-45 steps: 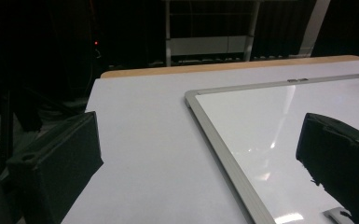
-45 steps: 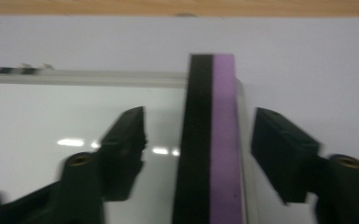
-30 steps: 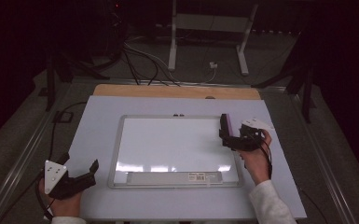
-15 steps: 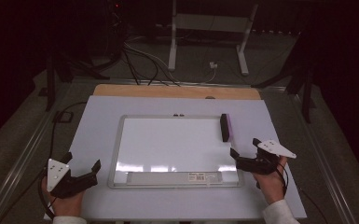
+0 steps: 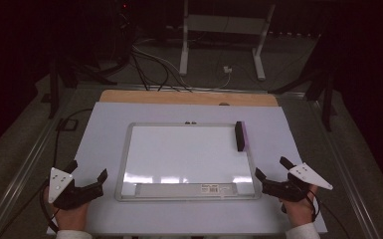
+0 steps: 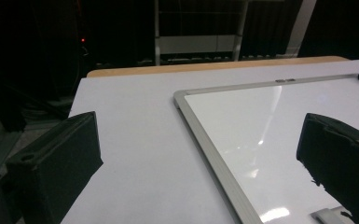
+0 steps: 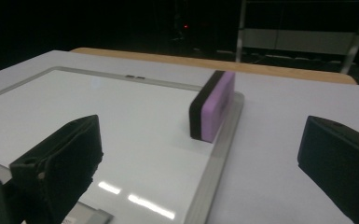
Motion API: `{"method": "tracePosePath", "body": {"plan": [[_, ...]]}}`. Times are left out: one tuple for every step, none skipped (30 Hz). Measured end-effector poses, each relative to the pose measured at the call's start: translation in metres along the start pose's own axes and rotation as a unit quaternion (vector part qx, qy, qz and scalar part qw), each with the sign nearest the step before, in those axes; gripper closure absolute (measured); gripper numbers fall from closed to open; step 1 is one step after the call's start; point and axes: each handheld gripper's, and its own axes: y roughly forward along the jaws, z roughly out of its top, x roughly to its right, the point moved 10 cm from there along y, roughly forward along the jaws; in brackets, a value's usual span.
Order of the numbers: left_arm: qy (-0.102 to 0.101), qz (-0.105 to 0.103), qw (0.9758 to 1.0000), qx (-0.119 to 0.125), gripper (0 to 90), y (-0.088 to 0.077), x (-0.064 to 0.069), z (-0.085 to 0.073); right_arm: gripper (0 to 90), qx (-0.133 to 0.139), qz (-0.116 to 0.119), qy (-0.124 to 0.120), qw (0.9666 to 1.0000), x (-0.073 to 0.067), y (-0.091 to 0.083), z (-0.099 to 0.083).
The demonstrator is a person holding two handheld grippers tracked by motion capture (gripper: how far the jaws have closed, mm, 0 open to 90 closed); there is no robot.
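A rectangular whiteboard [image 5: 186, 157] with a thin brushed-metal frame lies flat in the middle of a matte, pale sheet [image 5: 104, 124] that covers the table; a strip of bare wooden tabletop [image 5: 189, 97] shows along the far edge. The board's surface is glossy and throws back bright patches of light near its front edge, where a narrow tray strip with a small label runs; the label's print is too small to read. A block-shaped eraser [image 5: 240, 135], purple foam with a black felt face, stands on its long edge at the board's far right corner, just inside the frame and touching it.

The left gripper [image 5: 87, 178] sits at the front left corner of the sheet, jaws spread wide with nothing between them, beside the board's left edge. The right gripper [image 5: 274, 173] sits at the front right, jaws likewise wide apart and empty, near the board's front right corner and well short of the eraser. In the left gripper view the eraser is cut off at the right edge. The room behind is dark; only metal stand legs and cables on the floor can be made out.
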Motion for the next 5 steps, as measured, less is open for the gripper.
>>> {"method": "tracePosePath", "body": {"plan": [[0.001, 0.001, 1.0, 0.001, 0.5, -0.0005, -0.0001, 0.0005, 0.3, 0.001, -0.001, 0.001, 1.0, 0.0009, -0.001, -0.0011], [0.0, 0.001, 1.0, 0.003, 0.5, -0.0014, -0.0001, 0.0013, 0.2, 0.0, 0.0, 0.0, 1.0, 0.0015, -0.0018, -0.0025], [-0.002, 0.001, 1.0, 0.005, 0.5, -0.0024, 0.0, 0.002, 0.2, -0.002, 0.0, 0.0, 1.0, 0.0018, -0.0025, -0.0037], [-0.003, 0.002, 1.0, 0.006, 0.5, -0.0031, -0.0002, 0.0024, 0.2, -0.002, 0.0, 0.001, 1.0, 0.002, -0.0031, -0.0046], [-0.003, 0.003, 1.0, 0.007, 0.6, -0.0035, -0.0005, 0.0027, 0.3, -0.003, 0.0, 0.002, 1.0, 0.0022, -0.0038, -0.0055]]}}
